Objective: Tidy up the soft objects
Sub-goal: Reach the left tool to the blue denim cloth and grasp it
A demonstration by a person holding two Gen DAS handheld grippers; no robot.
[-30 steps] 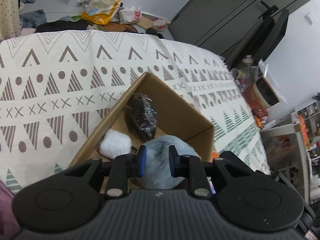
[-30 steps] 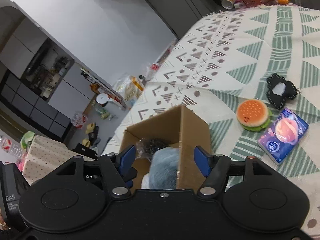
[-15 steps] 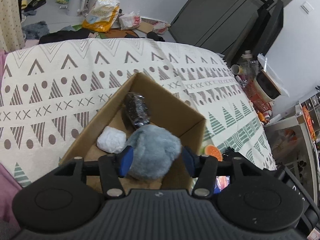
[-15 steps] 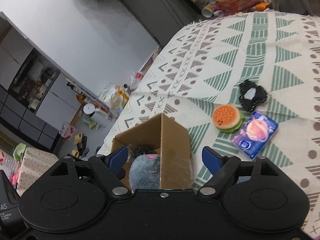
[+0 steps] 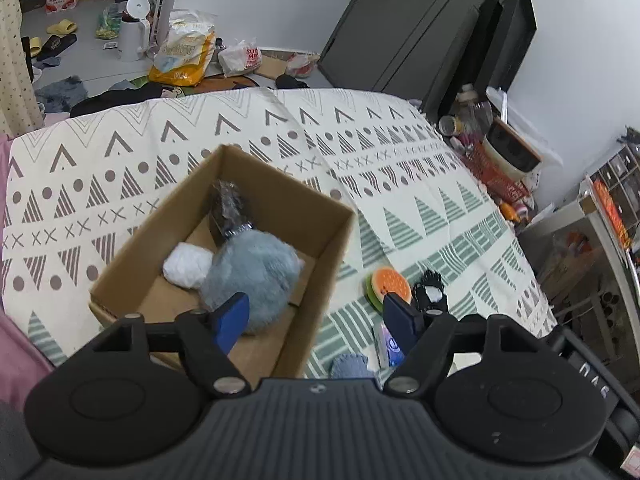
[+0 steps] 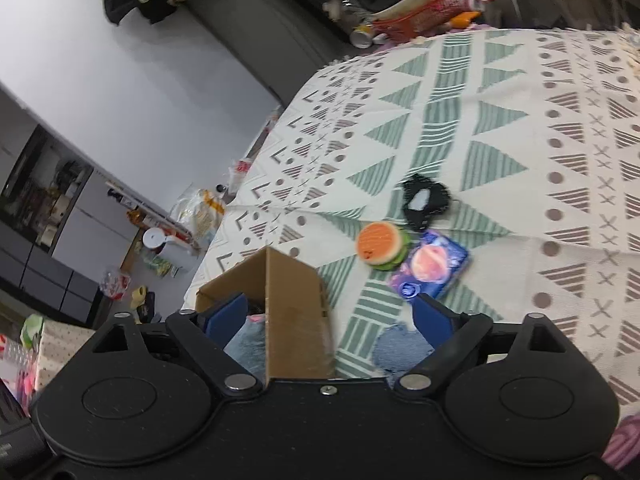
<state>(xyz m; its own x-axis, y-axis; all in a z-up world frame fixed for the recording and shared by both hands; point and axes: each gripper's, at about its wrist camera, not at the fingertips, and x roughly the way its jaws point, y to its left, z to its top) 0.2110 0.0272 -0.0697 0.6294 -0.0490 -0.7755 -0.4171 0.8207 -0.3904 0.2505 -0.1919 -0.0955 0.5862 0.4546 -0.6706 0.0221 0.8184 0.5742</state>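
Lying in box [image 5: 336, 240], grey plush [image 5: 252, 276] just beyond L gripper's [image 5: 314, 320] released jaws.

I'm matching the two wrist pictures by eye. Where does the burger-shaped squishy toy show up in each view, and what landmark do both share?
Left wrist view: the burger toy lies on the patterned cloth right of centre, just beyond the right fingertip, beside the black pouch.
Right wrist view: the toy lies at centre, left of the blue packet.
Shared landmark: the cardboard box, to the toy's left in both.
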